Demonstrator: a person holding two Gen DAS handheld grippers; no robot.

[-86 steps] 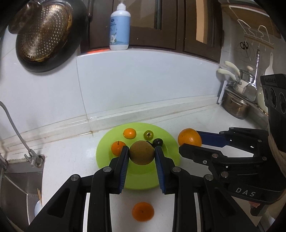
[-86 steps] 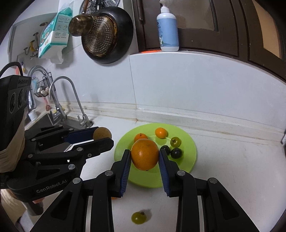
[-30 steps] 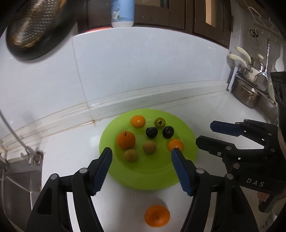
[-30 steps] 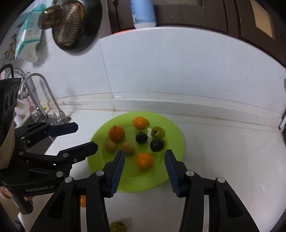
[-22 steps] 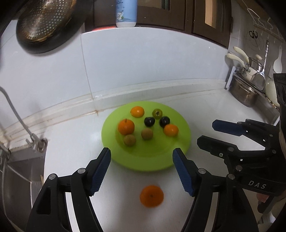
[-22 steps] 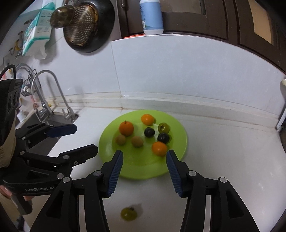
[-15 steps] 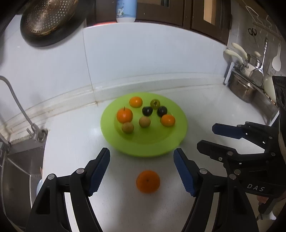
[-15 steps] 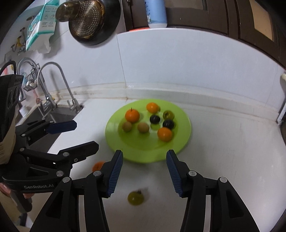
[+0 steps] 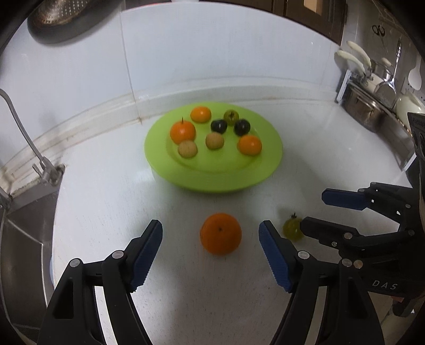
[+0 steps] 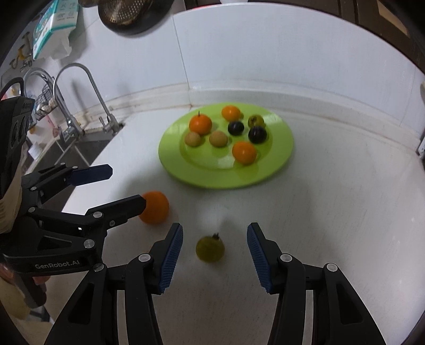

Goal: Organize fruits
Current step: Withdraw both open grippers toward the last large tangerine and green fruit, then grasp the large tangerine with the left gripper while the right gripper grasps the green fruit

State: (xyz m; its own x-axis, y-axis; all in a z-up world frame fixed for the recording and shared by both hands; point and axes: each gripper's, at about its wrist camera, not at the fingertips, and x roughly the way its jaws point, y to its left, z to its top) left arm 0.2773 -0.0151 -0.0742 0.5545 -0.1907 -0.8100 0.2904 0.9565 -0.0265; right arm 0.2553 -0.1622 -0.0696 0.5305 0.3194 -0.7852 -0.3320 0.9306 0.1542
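Note:
A green plate (image 9: 268, 164) (image 10: 281, 156) on the white counter holds several small fruits: oranges, brown ones, dark plums and a yellow-green one. A loose orange (image 9: 220, 233) (image 10: 156, 209) lies on the counter in front of the plate, between the fingers of my open left gripper (image 9: 211, 238). A loose yellow-green fruit (image 10: 209, 249) (image 9: 292, 228) lies between the fingers of my open right gripper (image 10: 214, 245). Neither gripper touches its fruit. Each gripper shows in the other's view, the left one (image 10: 109, 185) and the right one (image 9: 313, 212).
A sink (image 10: 69, 148) with a curved tap (image 10: 79, 87) lies at the left. Pots and utensils (image 9: 372, 90) stand at the far right. A dark colander (image 10: 127, 13) hangs on the white tiled wall behind the plate.
Both grippers let go of their fruits onto the plate, then drew back and down. Now the left frames the loose orange and the right frames the loose yellow-green fruit.

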